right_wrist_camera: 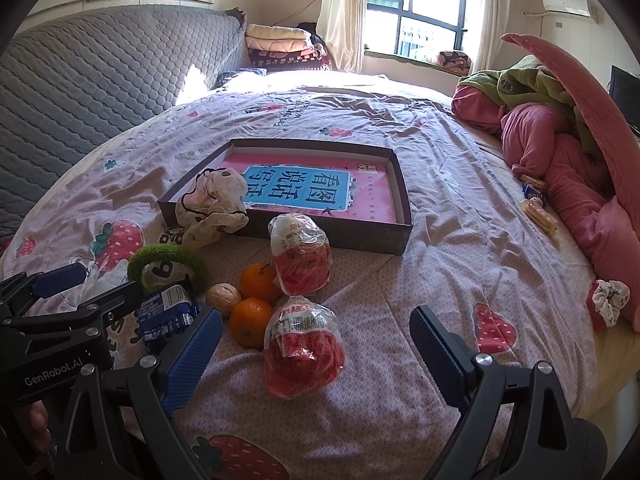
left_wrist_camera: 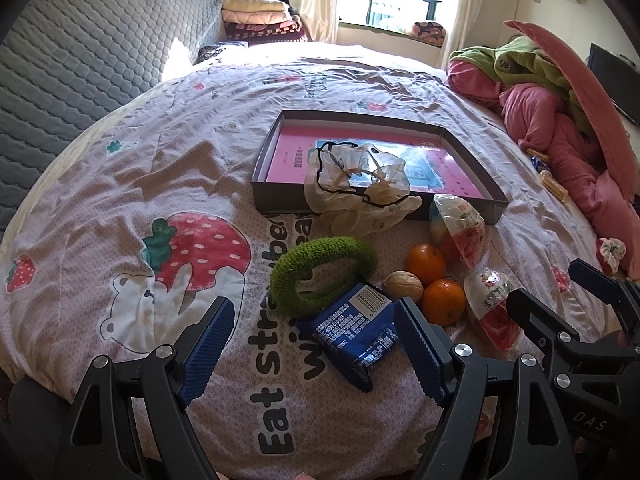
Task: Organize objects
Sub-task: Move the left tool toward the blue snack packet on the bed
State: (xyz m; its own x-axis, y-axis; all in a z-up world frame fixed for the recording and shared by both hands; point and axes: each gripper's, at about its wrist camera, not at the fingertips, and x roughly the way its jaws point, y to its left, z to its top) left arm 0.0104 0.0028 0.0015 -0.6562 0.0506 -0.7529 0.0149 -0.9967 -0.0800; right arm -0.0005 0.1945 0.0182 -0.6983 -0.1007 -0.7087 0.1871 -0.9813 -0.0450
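On the strawberry-print bedsheet (left_wrist_camera: 132, 184) my left gripper (left_wrist_camera: 316, 348) is open, its blue fingers either side of a blue snack packet (left_wrist_camera: 352, 332). Just beyond lie a green scrunchie (left_wrist_camera: 320, 276), a walnut (left_wrist_camera: 404, 286) and two oranges (left_wrist_camera: 426, 264) (left_wrist_camera: 444, 300). My right gripper (right_wrist_camera: 318, 360) is open around a red-and-white snack bag (right_wrist_camera: 304, 352), not touching it. A second such bag (right_wrist_camera: 300, 260) lies in front of a shallow dark box (right_wrist_camera: 360, 240) holding a pink book (right_wrist_camera: 372, 200). A cream scrunchie (right_wrist_camera: 216, 204) drapes over the box's near left corner.
Pink and green bedding (right_wrist_camera: 560, 148) is heaped along the right side, with biscuit packets (right_wrist_camera: 538, 208) and a floral scrunchie (right_wrist_camera: 608, 300) beside it. A grey quilted headboard (left_wrist_camera: 80, 60) rises at the left. Folded blankets (right_wrist_camera: 280, 48) sit by the window.
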